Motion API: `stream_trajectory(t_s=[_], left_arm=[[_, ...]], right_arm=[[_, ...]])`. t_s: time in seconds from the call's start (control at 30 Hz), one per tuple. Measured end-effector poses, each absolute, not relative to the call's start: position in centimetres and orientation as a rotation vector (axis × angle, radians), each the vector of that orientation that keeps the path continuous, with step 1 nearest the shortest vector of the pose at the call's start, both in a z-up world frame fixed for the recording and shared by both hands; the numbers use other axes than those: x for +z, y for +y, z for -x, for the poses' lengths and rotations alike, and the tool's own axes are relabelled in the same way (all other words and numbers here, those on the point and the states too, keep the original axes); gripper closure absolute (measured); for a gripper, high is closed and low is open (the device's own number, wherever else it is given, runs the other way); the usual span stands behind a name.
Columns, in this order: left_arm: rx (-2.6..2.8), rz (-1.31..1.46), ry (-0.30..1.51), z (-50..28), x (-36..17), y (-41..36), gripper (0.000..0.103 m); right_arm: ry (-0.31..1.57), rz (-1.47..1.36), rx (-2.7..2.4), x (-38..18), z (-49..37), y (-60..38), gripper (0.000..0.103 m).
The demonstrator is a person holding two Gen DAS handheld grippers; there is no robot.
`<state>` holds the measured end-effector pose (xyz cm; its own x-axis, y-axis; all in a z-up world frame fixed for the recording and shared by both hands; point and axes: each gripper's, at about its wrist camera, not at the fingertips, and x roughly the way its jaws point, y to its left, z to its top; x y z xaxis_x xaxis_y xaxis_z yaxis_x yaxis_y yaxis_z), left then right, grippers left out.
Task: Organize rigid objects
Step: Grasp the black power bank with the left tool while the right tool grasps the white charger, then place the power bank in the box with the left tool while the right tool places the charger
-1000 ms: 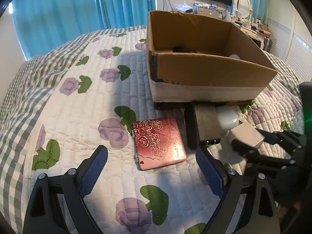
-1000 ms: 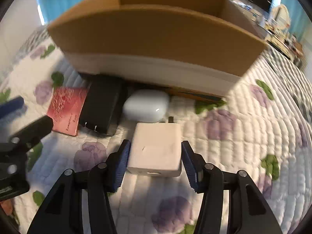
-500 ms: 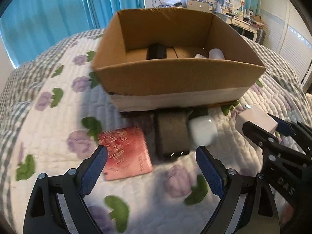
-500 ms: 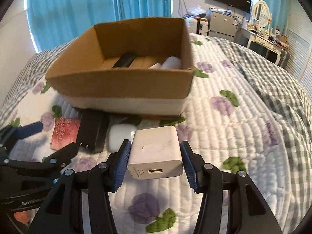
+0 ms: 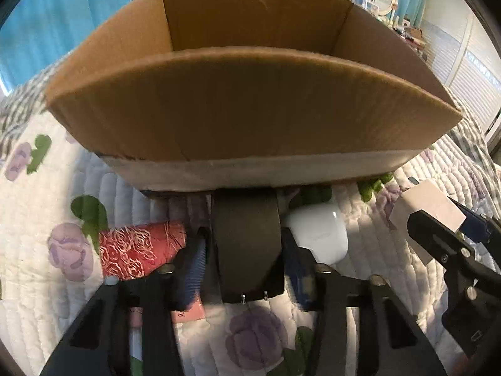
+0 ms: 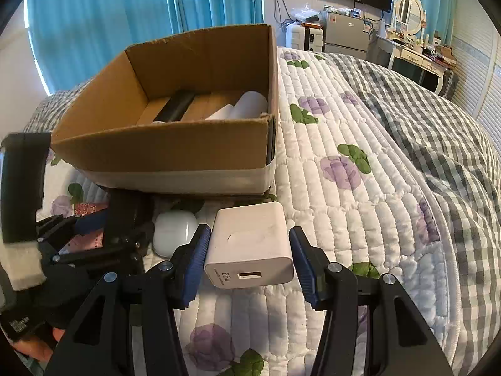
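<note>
My left gripper (image 5: 247,269) is shut on a black power adapter (image 5: 247,244) that lies on the quilt just in front of the cardboard box (image 5: 250,106). My right gripper (image 6: 250,257) is shut on a white 66W charger (image 6: 250,247) and holds it above the quilt, right of the box (image 6: 175,153). The charger also shows at the right of the left wrist view (image 5: 426,206). A white earbud case (image 5: 316,235) lies right of the adapter. A red rose-patterned card case (image 5: 137,247) lies left of it.
The box holds a black object (image 6: 178,106) and white cylinders (image 6: 247,106). The floral quilt (image 6: 344,163) covers the bed, with a grey checked blanket (image 6: 438,131) to the right. Blue curtains, a TV and a dresser stand behind.
My left gripper moved forward and closed on the black adapter. My right gripper lifted the white charger higher and shifted right of the box.
</note>
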<state>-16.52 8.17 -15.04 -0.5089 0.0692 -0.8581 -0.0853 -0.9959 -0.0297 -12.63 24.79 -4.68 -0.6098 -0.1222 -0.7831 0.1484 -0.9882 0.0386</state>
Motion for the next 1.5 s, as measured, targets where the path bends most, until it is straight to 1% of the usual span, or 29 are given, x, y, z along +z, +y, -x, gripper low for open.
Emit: stream_trajectory(t_s=[0.13,0.5,0.63,0.8,0.97,1.17,1.33,1.5], left_arm=[[2.66,1.49,0.067,15.8,-14.6,8.5,0.061],[2.609,1.49,0.069,11.8,-12.5,8.8,0.062],[2.615,1.443,0.072,10.1,-11.1,8.5,0.062],[2.617,1.406,0.07,9.5,-8.6,7.9,0.062],[2.625,1.351,0.064,8.3,-6.4,7.5,0.063],[2.622,1.258,0.052,7.8,-2.6,6.5,0.063],[2.659,1.188,0.037,8.8,0.9,5.3,0.063],[2.727,1.127,0.082,11.6,3.4,4.7,0.063]], right_arm=[[0.071,-1.303,-2.688,-4.8,12.3,24.5,0.052],[0.107,-1.258,-2.707,-3.7,10.5,24.1,0.052],[0.123,-1.232,-2.716,-2.7,9.6,23.8,0.052],[0.098,-1.198,-2.724,-1.2,8.6,23.9,0.052],[0.098,-1.161,-2.733,0.8,7.3,23.7,0.052],[0.111,-1.085,-2.742,4.0,6.0,23.4,0.052],[0.109,-0.998,-2.738,7.4,6.5,22.9,0.052],[0.126,-0.909,-2.729,10.5,8.3,22.2,0.052]])
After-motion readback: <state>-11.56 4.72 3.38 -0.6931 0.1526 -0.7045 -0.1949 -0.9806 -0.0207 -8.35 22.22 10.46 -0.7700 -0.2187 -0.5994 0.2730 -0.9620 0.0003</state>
